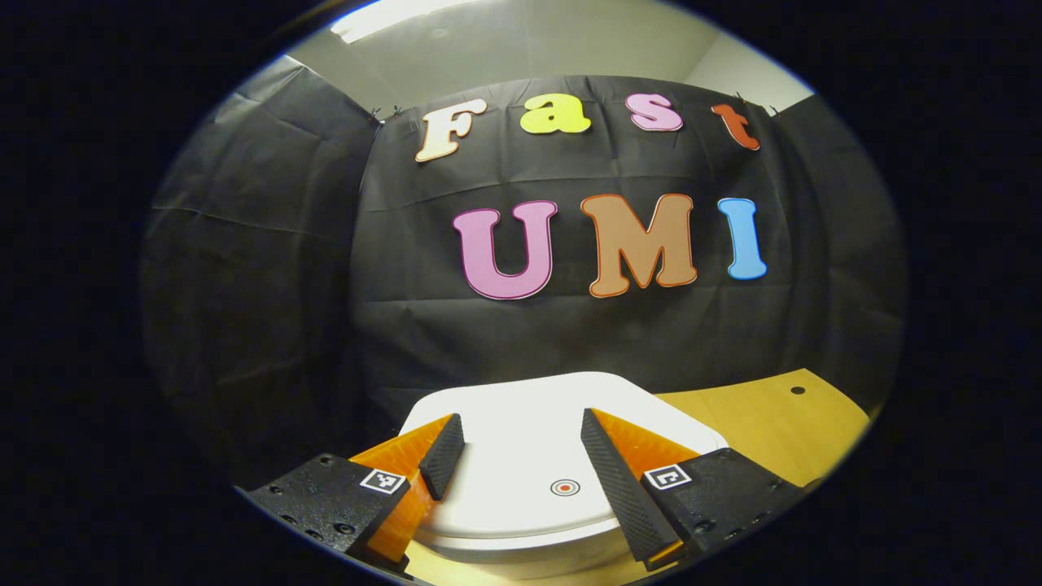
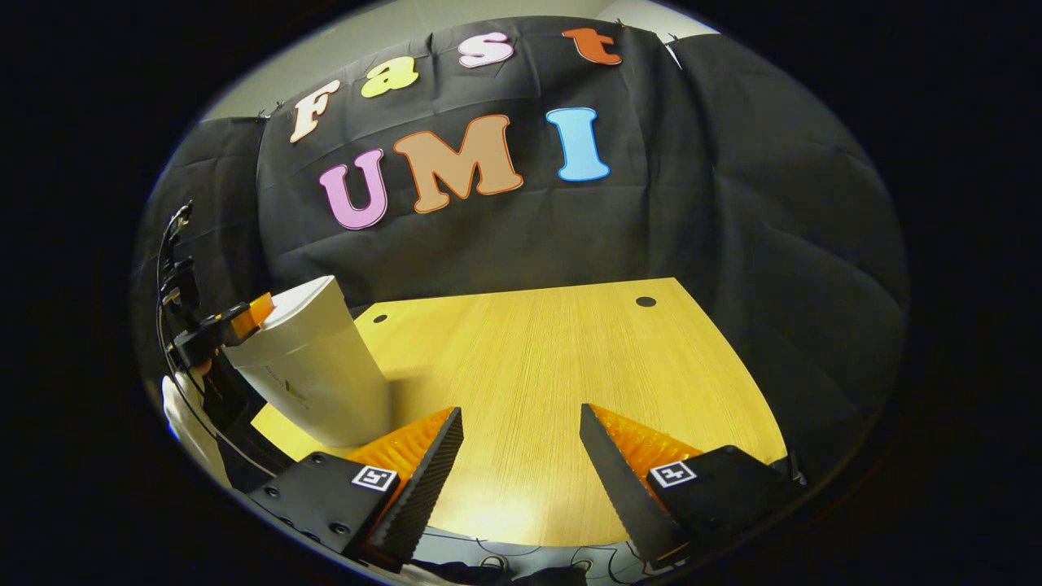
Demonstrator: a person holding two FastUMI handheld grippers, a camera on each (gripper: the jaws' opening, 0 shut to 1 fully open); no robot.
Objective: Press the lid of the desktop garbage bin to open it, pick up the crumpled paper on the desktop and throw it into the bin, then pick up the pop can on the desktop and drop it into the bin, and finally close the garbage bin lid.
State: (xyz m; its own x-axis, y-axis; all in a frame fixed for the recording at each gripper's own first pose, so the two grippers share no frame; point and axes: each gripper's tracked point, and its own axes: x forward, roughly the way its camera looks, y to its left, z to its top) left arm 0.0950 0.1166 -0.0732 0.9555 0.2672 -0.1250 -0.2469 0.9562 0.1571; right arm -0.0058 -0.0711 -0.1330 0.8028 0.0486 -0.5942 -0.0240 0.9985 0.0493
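surface: wooden desktop (image 2: pixel 553 366), black cloth walls | bin (image 2: pixel 313 370): white, lid (image 1: pixel 529 456) closed, desk's left end | left gripper (image 1: pixel 521 464): spread wide over lid, holding nothing | right gripper (image 2: pixel 521 464): spread wide, holding nothing

Both rigs look like the same build. The left gripper (image 1: pixel 514 460) has two wedge-shaped fingers (image 1: pixel 444 456) with ribbed, saw-tooth inner faces, each bolted to a chunky black matte block dotted with small round screws. Each block carries a little white square tag with a black blocky pattern (fiducial-style marker, basically). The right gripper (image 2: pixel 517 464) is a twin: same ribbed wedges, same black mounts, same tags, with thin dark cables looping under it along the bottom edge. Off at the left of the right gripper view, more black cabling arcs up beside a white sleeve (image 2: pixel 186 423).
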